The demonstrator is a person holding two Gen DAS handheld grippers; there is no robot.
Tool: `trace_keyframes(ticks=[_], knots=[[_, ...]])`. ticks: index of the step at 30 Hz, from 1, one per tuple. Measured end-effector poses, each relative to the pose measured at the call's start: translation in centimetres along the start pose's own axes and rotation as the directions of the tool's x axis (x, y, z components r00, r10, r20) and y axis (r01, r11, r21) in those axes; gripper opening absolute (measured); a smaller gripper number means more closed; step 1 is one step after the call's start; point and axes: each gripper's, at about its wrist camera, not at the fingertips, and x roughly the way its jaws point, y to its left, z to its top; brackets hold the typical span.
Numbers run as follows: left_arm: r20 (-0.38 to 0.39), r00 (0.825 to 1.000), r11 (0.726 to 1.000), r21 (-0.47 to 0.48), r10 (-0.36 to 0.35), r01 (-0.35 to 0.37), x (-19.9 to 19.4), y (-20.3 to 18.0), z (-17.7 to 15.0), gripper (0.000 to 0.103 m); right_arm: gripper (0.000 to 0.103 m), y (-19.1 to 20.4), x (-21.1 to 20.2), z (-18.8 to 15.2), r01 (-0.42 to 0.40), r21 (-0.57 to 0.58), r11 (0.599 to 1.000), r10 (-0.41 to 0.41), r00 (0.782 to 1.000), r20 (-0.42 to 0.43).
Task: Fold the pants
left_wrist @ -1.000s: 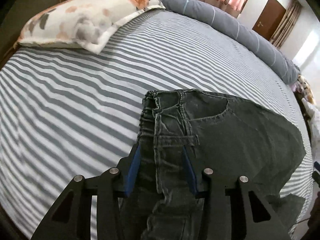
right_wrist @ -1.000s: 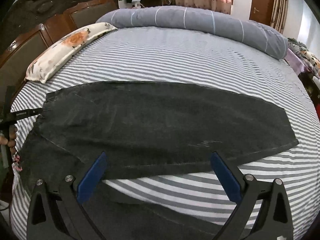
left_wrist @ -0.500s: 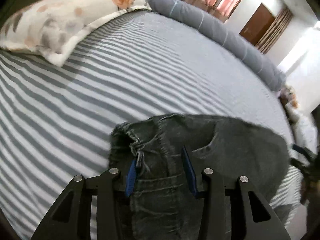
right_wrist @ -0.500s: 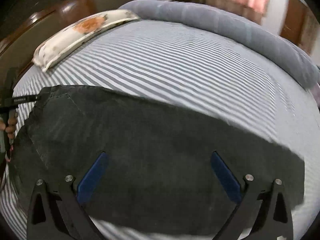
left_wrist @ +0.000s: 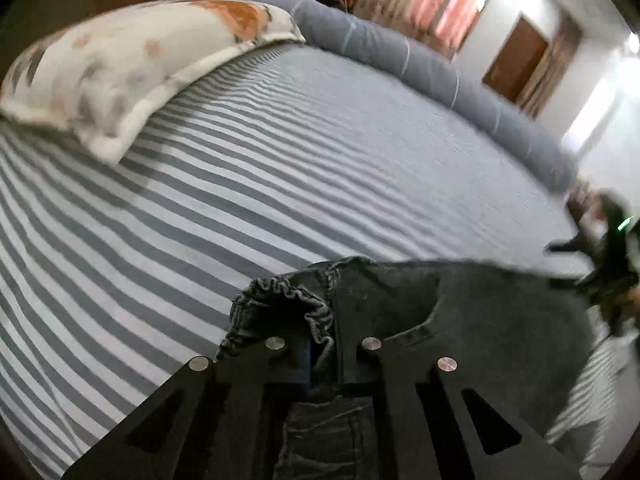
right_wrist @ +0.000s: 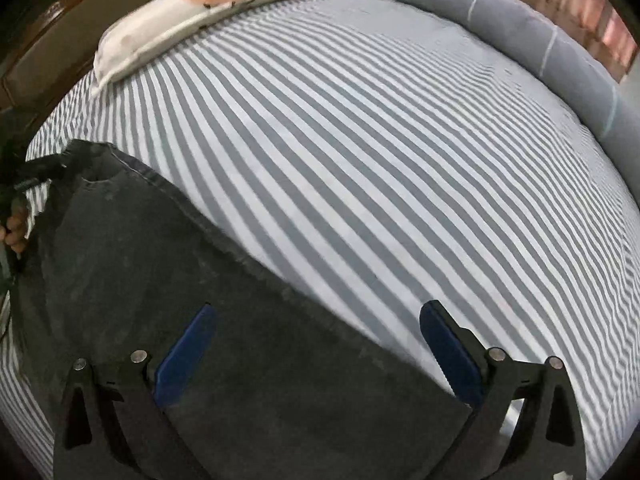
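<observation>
A: Where are the black jeans (left_wrist: 472, 312) seen relative to the left gripper (left_wrist: 324, 350)?

B: The gathered waistband (left_wrist: 288, 300) is pinched between its fingers, which are drawn narrow on the denim; the pants are stretched out to the right over the striped bed sheet (left_wrist: 240, 184).

A: And the right gripper (right_wrist: 316, 344)?

B: Its blue-padded fingers (right_wrist: 184, 352) are spread wide, nothing gripped. The dark pant leg (right_wrist: 240, 320) is seen below and between them; contact cannot be judged.

A: Is any writing legible?

B: None can be read. A floral pillow (right_wrist: 216, 8) and a grey bolster (right_wrist: 520, 20) are seen at the bed's far edges.
</observation>
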Motion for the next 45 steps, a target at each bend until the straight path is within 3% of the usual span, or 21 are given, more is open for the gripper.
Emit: trace_keyframes(ticks=[2,6,10,13,17,22,25,29,32,37,40,45], knots=[[0.045,0.998,0.998,-0.041,-0.048,0.050,-1.2,0.5,0.0,0.006,0.095,-0.1,0.6,0.5,-0.039,-0.009,0.999,0.039,0.999,-0.009],[0.103,0.993,0.998,-0.004,-0.066,0.067,-3.0,-0.9,-0.3,0.006,0.093,0.8,1.3,1.6,-0.115,-0.045,0.992,0.114,0.993,-0.027],[0.165,0.975,0.988,-0.010,-0.149,0.152,-5.4,-1.6,-0.7,0.006,0.084,2.7,2.0,2.7,-0.210,-0.128,0.969,0.201,0.976,-0.079],[0.196,0.964,0.982,-0.020,-0.179,0.187,-6.6,-1.5,-0.5,0.006,0.084,3.6,2.7,3.1,-0.246,-0.178,0.953,0.225,0.966,-0.132],[0.225,0.952,0.976,-0.013,-0.208,0.217,-7.8,-1.8,-0.6,0.006,0.071,3.1,3.8,3.1,-0.288,-0.179,0.941,0.254,0.948,-0.194],[0.237,0.949,0.976,-0.019,-0.207,0.218,-8.2,-1.7,-0.7,0.006,0.056,0.2,3.3,1.6,-0.312,-0.134,0.941,0.276,0.933,-0.232],[0.238,0.951,0.978,-0.022,-0.195,0.207,-8.1,-1.5,-0.6,0.006,0.044,-2.4,3.0,0.2,-0.284,-0.097,0.954,0.249,0.929,-0.273],[0.238,0.955,0.982,-0.018,-0.176,0.186,-8.2,-1.8,-0.8,0.006,0.013,-3.3,2.3,-1.1,-0.234,-0.098,0.967,0.198,0.938,-0.283],[0.231,0.963,0.989,-0.017,-0.138,0.146,-7.9,-1.9,-0.8,0.006,0.007,-2.2,0.3,-1.6,-0.159,-0.152,0.976,0.123,0.967,-0.222],[0.208,0.975,0.997,0.000,-0.072,0.074,-7.5,-2.0,-0.7,0.006,0.006,0.2,-4.8,-3.1,-0.021,-0.147,0.989,0.006,0.995,-0.101],[0.199,0.978,0.998,0.045,-0.057,0.049,-8.1,-2.5,-0.8,0.006,0.006,2.2,-8.7,-4.4,0.055,-0.125,0.991,-0.062,0.997,-0.045],[0.185,0.982,0.989,0.149,-0.036,0.008,-10.9,-4.1,-1.7,0.006,0.006,7.4,-14.1,-7.5,0.185,-0.102,0.977,-0.184,0.983,0.020]])
